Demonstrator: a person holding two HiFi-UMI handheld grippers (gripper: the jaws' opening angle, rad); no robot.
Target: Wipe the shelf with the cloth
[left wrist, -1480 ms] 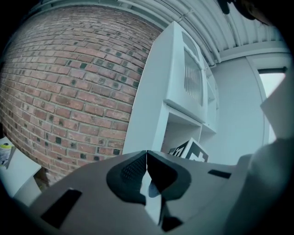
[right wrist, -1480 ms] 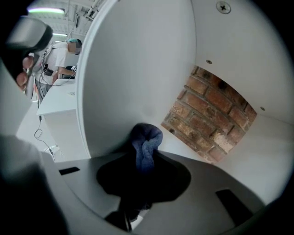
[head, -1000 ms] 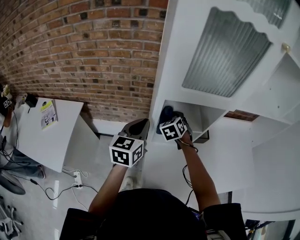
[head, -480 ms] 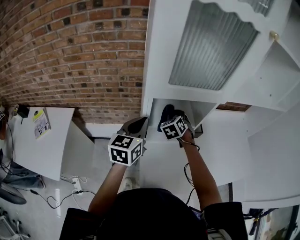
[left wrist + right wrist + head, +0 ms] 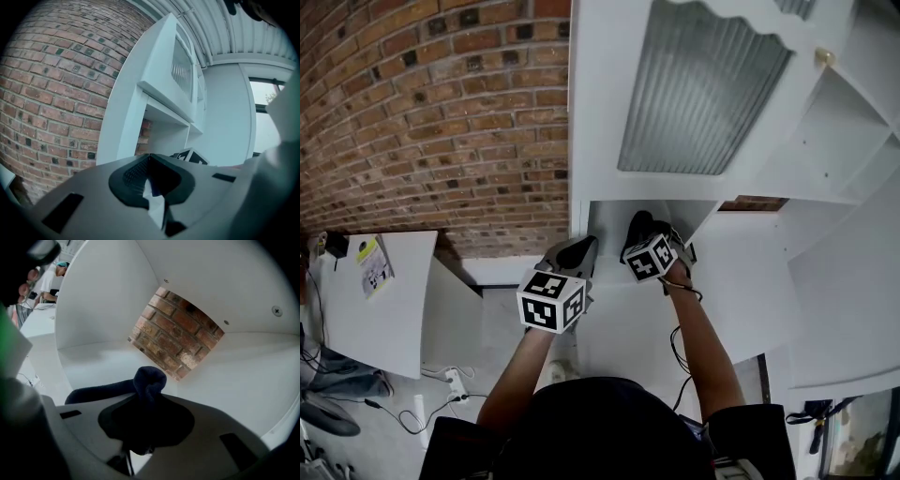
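Head view: both arms reach forward to a tall white cabinet (image 5: 591, 112) set against a red brick wall (image 5: 441, 122). Its upper door has a ribbed glass panel (image 5: 703, 84). Below the door is a white open shelf compartment (image 5: 605, 217).

Right gripper (image 5: 637, 230) is at the mouth of that compartment, its marker cube facing the camera. Left gripper (image 5: 577, 251) is just beside it, outside the compartment and a little lower.

Left gripper view: jaws are together at their tips and nothing is caught between them. The cabinet front and the brick wall lie beyond.

Right gripper view: jaws are clamped on a dark navy bunched cloth (image 5: 150, 379). A rounded knot of fabric sticks out past the tips. A longer tail of the cloth runs off to the left and appears to lie on the white floor of the compartment. I cannot confirm contact along its whole length. The back of the compartment is open, and brick shows through the gap. The side and top walls are plain white with small screw heads.

Off to the left in the head view is a white table (image 5: 394, 309) with a yellow-marked sheet of paper (image 5: 372, 265) on it. A white power strip (image 5: 453, 380) with cables lies on the floor below.
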